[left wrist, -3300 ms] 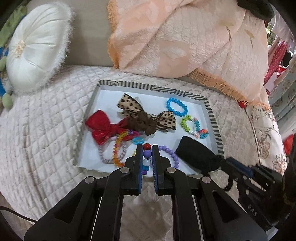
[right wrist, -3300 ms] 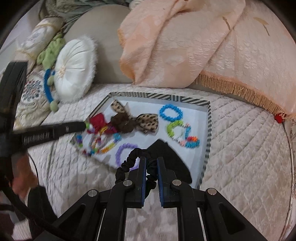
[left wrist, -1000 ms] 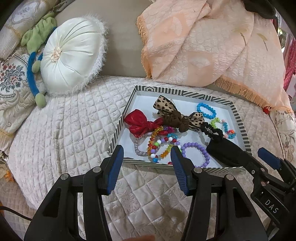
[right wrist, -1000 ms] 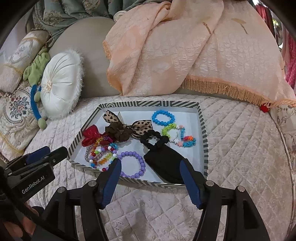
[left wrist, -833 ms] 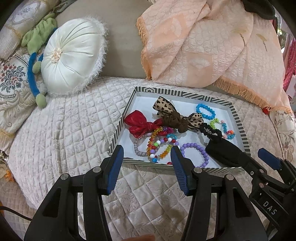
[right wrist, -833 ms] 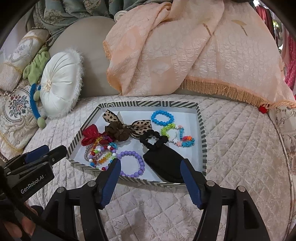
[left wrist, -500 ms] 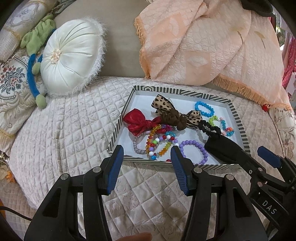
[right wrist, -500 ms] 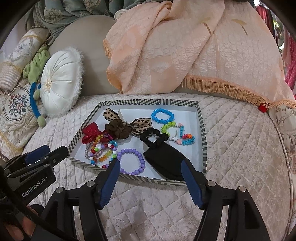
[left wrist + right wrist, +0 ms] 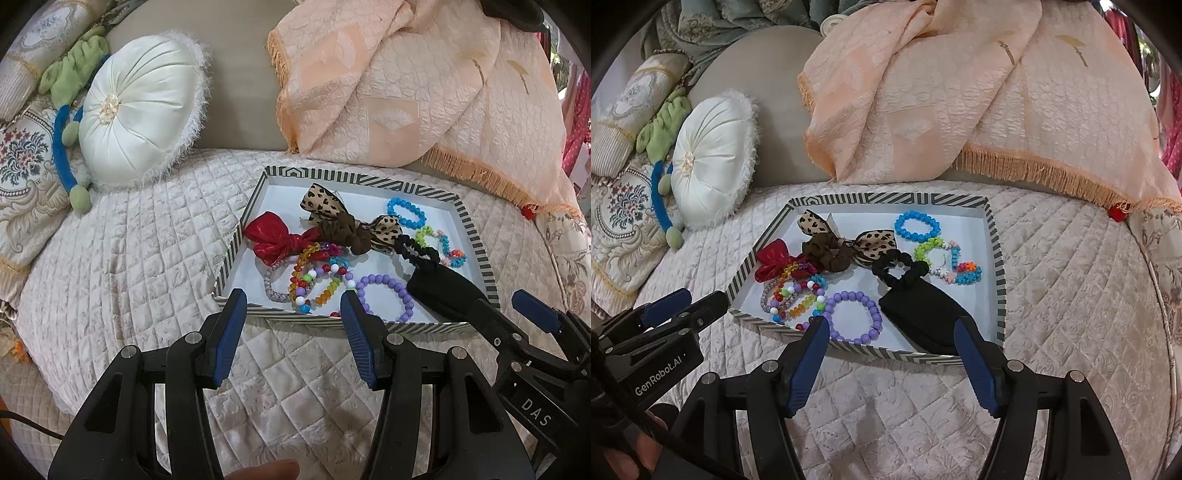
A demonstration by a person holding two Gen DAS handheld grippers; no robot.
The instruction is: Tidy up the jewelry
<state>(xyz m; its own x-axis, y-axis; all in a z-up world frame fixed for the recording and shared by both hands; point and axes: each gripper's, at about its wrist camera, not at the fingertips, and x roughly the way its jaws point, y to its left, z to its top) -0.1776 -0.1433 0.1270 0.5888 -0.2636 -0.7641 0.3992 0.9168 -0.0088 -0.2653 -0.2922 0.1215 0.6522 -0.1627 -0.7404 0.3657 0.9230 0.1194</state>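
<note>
Item 1: I am holding the left gripper point(image 9: 293, 314) with jaws spread wide, gripping nothing, hovering over the quilted cream cover point(image 9: 129, 258) just before the striped-rim white tray point(image 9: 354, 179).
Item 2: I am keeping the right gripper point(image 9: 892, 341) spread, empty, touching nothing.
Item 3: beaded bracelets, including a purple bead bracelet point(image 9: 854, 315), are lying inside the tray.

We are in a home, on a bed or daybed dressed in a quilted cream bedspread point(image 9: 122, 266). At ten o'clock a round white satin cushion point(image 9: 140, 110) leans beside embroidered floral pillows point(image 9: 624, 206), and at one o'clock a fringed peach throw point(image 9: 979, 92) is draped over the padded backrest point(image 9: 236, 74).
</note>
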